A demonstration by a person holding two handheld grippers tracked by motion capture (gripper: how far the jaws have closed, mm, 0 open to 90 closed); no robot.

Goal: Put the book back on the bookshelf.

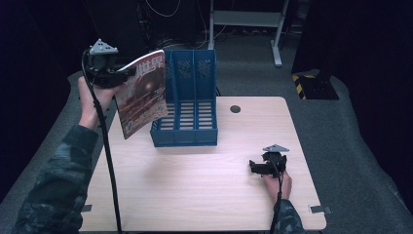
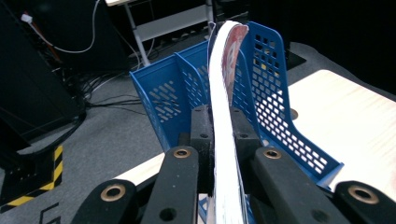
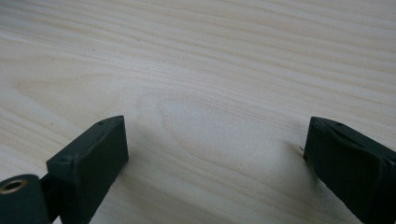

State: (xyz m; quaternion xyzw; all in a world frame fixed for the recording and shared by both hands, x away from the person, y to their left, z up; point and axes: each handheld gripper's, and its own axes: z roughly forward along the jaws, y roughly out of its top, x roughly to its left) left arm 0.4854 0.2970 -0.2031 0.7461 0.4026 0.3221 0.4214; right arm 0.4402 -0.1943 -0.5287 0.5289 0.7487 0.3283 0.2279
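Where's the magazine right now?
The magazine is held upright off the table, clamped in the left gripper at the high view's upper left, just left of the blue file rack, beside its leftmost slot.

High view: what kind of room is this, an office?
Probably a lab or recording workspace, not an ordinary office: a pale wooden table on grey carpet, dark curtains around it, loose cables and a metal desk frame behind, and a yellow-black hazard-striped block on the floor.

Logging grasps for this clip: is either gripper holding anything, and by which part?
The left gripper pinches the magazine at one edge, in the air. The right gripper holds nothing; its jaws are open.
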